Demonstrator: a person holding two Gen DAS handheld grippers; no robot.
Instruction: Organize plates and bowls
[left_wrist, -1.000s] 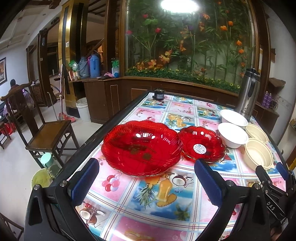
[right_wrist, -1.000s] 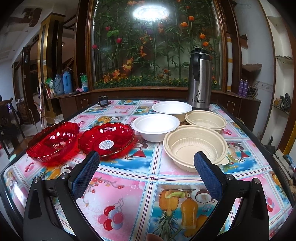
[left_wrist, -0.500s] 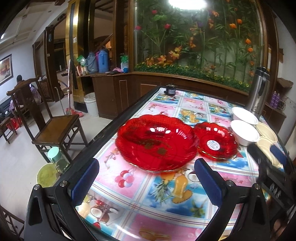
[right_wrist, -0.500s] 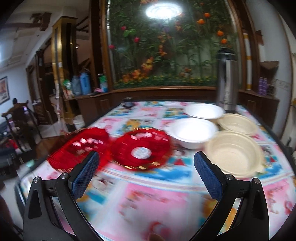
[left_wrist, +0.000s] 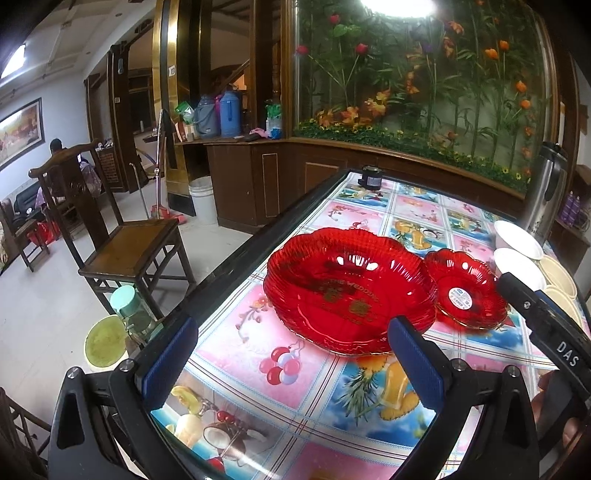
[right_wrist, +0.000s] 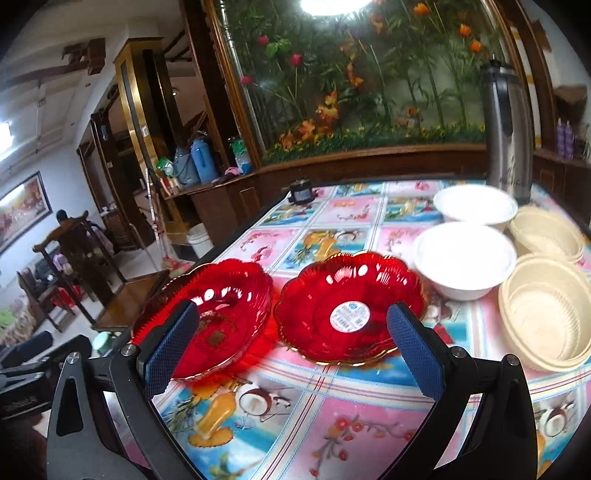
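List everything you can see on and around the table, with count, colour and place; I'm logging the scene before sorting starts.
plates: 2, red, near left of the table, side by side
white bowls: 2, white, right of the plates, one behind the other
cream bowls: 2, cream, right edge, beside the white bowls
flask: 1, steel, far right corner
small jar: 1, dark, far edge
table: 1, fruit-print cover
chair: 1, dark wood, on the floor to the left
bucket: 1, white, by the cabinet
left claw: open, empty
right claw: open, empty
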